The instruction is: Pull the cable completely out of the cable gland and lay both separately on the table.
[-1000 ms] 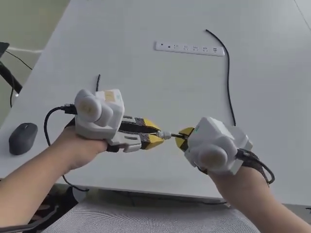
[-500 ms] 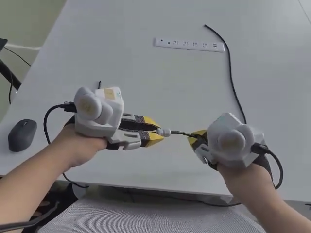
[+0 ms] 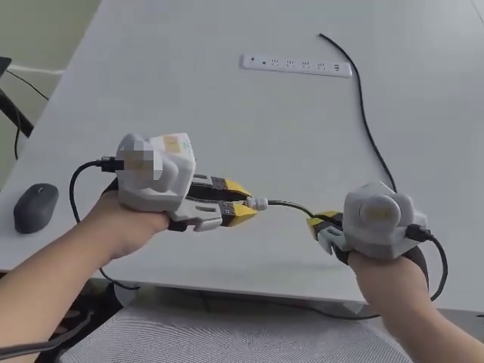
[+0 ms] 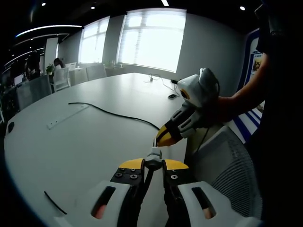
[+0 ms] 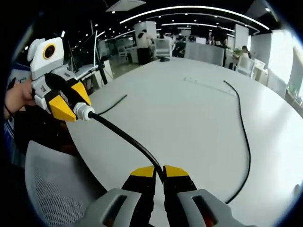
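Note:
My left gripper [image 3: 246,209] is held above the table's near edge, shut on a small white cable gland [image 3: 257,203]. A black cable [image 3: 291,206] runs from the gland to my right gripper [image 3: 319,222], which is shut on it a short way to the right. In the left gripper view the gland [image 4: 153,156] sits pinched between my yellow tips, with the right gripper [image 4: 166,135] just beyond. The right gripper view has the cable [image 5: 123,137] arching from my gripper [image 5: 159,171] up to the gland [image 5: 84,112] in the left gripper [image 5: 64,106].
A white power strip [image 3: 296,66] lies at the far side of the white table [image 3: 227,113], and its black cord [image 3: 363,113] trails down the right. A grey mouse [image 3: 34,208] rests at the left edge. A mesh chair [image 3: 227,340] is under my hands.
My right gripper has moved right and slightly down, away from the left one, drawing a longer stretch of black cable out of the gland. The left gripper has stayed put.

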A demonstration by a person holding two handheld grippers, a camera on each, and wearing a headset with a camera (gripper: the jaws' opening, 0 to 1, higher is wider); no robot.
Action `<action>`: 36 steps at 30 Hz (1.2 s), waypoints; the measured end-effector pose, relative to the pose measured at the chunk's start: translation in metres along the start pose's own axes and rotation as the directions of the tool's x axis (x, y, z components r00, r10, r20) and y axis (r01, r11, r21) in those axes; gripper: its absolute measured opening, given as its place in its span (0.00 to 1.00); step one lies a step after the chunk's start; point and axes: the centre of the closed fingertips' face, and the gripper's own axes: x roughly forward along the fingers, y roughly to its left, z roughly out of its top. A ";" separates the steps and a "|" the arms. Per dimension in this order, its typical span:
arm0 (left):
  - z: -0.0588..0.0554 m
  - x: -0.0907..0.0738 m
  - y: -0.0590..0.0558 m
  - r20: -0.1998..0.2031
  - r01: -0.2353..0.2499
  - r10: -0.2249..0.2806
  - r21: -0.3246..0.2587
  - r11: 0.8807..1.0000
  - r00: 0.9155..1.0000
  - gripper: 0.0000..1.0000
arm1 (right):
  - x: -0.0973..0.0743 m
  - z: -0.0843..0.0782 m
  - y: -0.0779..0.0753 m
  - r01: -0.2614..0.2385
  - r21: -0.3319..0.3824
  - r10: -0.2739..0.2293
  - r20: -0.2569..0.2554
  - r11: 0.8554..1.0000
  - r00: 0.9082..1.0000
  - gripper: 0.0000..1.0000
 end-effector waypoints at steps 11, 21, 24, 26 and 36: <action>-0.004 -0.001 0.001 -0.010 -0.007 0.007 -0.001 1.000 1.000 0.15 | -0.001 -0.006 0.005 -0.022 0.050 0.022 -0.007 0.998 1.000 0.02; -0.003 -0.003 0.005 -0.008 -0.013 0.012 -0.009 1.000 1.000 0.15 | -0.006 -0.005 0.008 -0.046 0.046 0.046 0.006 0.998 0.999 0.04; -0.003 -0.004 0.006 -0.008 -0.013 0.013 -0.011 1.000 1.000 0.15 | -0.010 -0.002 0.011 -0.056 0.020 0.056 0.013 0.998 0.998 0.09; -0.003 -0.004 0.006 -0.007 -0.013 0.013 -0.015 1.000 1.000 0.15 | -0.015 0.004 0.013 -0.057 -0.022 0.058 0.023 0.998 0.998 0.12; -0.005 -0.004 0.005 -0.011 -0.010 0.009 -0.022 1.000 1.000 0.15 | -0.027 0.056 0.062 -0.076 -0.467 0.114 0.052 0.881 0.992 0.15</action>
